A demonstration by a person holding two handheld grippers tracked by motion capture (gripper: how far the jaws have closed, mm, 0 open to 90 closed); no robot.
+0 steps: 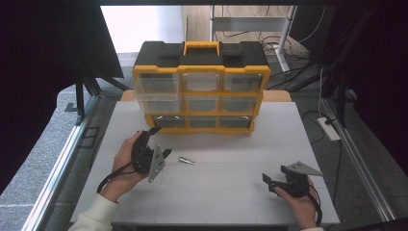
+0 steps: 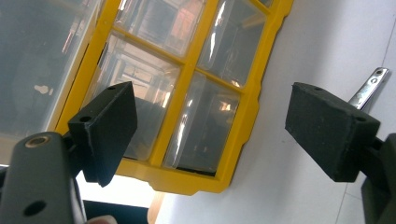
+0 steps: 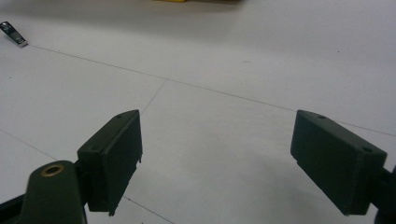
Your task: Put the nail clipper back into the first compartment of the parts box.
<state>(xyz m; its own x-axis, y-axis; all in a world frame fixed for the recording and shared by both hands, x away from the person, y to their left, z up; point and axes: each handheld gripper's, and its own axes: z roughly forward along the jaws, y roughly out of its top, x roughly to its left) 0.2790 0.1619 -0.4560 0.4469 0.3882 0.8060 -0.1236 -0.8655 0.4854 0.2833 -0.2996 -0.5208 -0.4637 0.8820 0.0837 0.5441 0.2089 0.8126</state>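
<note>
A yellow and black drawer organizer with clear drawers stands at the back middle of the white table. A small shiny metal piece lies in front of it. A hand holds my left gripper just left of that piece, open, with nothing between its jaws. In the left gripper view the open gripper faces the organizer's lower drawers, and the metal piece peeks from behind the right-hand jaw. My right gripper rests open near the front right; in the right gripper view the gripper is empty over bare table.
The top left drawer of the organizer looks slightly pulled out. The metal piece shows far off at the top left of the right gripper view. Metal rails run along both sides of the table, and cables lie on the floor behind.
</note>
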